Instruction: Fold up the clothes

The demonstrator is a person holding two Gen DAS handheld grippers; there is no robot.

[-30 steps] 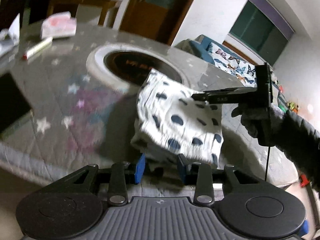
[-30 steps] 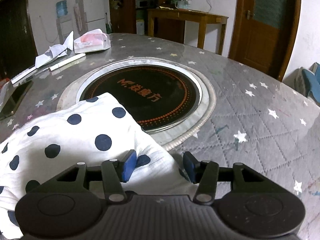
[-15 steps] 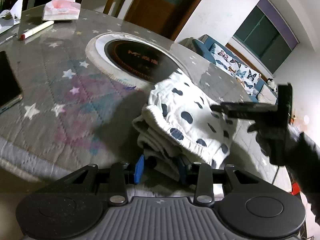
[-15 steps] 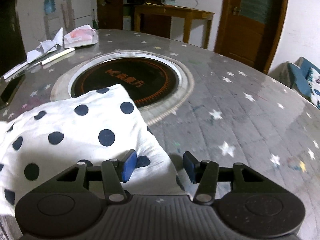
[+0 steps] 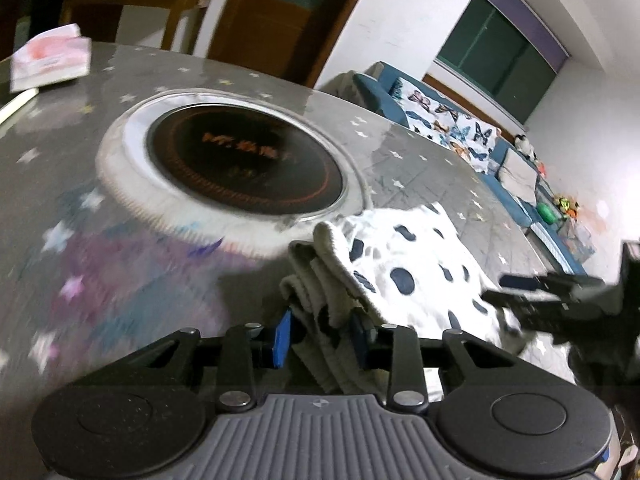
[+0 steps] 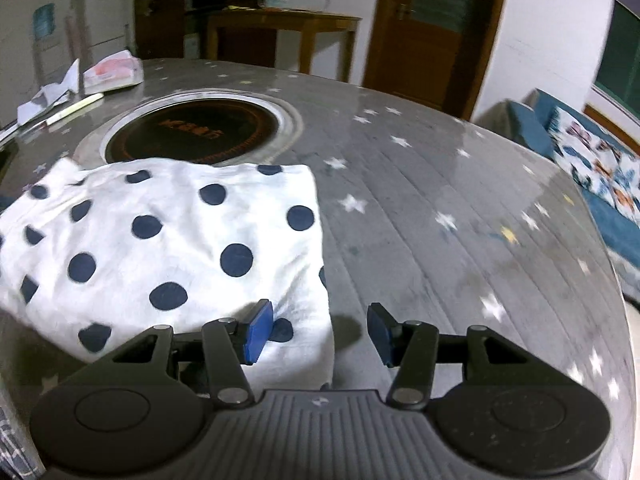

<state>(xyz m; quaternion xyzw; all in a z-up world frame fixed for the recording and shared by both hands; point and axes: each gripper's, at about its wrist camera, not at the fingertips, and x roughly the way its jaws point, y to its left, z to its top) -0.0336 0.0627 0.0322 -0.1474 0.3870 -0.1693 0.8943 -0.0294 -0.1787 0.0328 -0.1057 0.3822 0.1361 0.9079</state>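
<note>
Evidently to carry it, the left gripper [image 5: 320,338] jaws are closing on the folded polka-dot garment [image 5: 404,280]; the right gripper [image 6: 320,334] jaws stand apart, holding nothing.

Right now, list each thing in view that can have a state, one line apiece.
polka-dot garment: folded into a thick stack, lying on the table.
left gripper: jaws closing, garment's layered edge between them.
right gripper: open, garment's corner under its left finger, nothing gripped.
cooktop: bare, unlit.
door: shut.
</note>
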